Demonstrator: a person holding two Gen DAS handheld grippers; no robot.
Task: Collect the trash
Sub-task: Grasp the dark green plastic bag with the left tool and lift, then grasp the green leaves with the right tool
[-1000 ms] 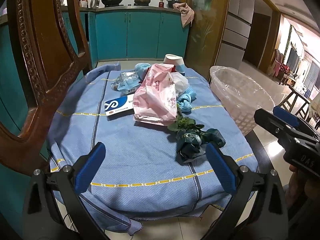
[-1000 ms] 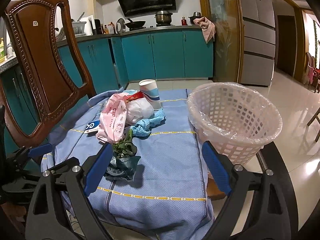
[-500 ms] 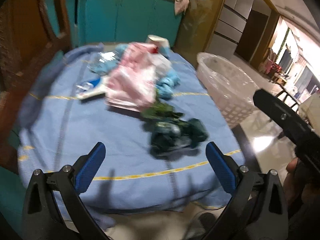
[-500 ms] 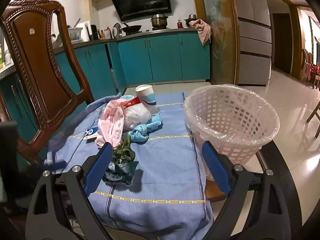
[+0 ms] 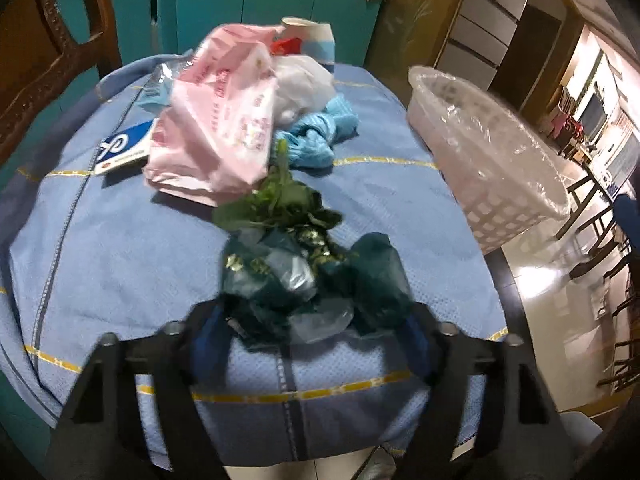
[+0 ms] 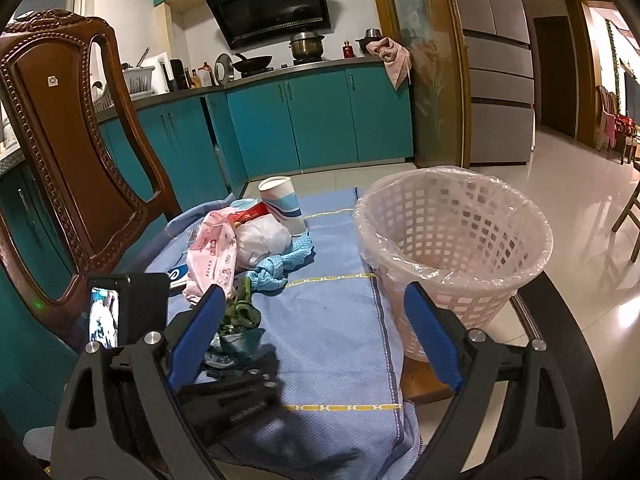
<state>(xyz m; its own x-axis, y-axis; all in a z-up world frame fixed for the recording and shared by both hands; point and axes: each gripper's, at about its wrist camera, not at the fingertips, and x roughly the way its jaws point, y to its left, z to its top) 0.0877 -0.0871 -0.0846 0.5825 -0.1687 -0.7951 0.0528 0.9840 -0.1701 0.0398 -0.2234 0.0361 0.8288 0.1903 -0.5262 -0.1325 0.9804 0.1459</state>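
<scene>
My left gripper [image 5: 312, 340] sits low over the blue tablecloth [image 5: 120, 272], jaws spread, its blue pads flanking the near edge of the dark green plastic bag [image 5: 320, 280]; motion blur keeps me from telling whether the pads touch it. Leafy greens [image 5: 280, 204] lie just beyond the bag, against a pink package [image 5: 224, 120]. Behind that: a white bag [image 5: 304, 84], a light blue cloth [image 5: 320, 136], a paper cup [image 5: 312, 36], and a blue-and-white box [image 5: 124, 148] to the left. My right gripper [image 6: 316, 340] hangs above the table's near edge, jaws spread, nothing between them. The lined white basket [image 6: 452, 240] stands on the table's right side, well apart from the pile.
</scene>
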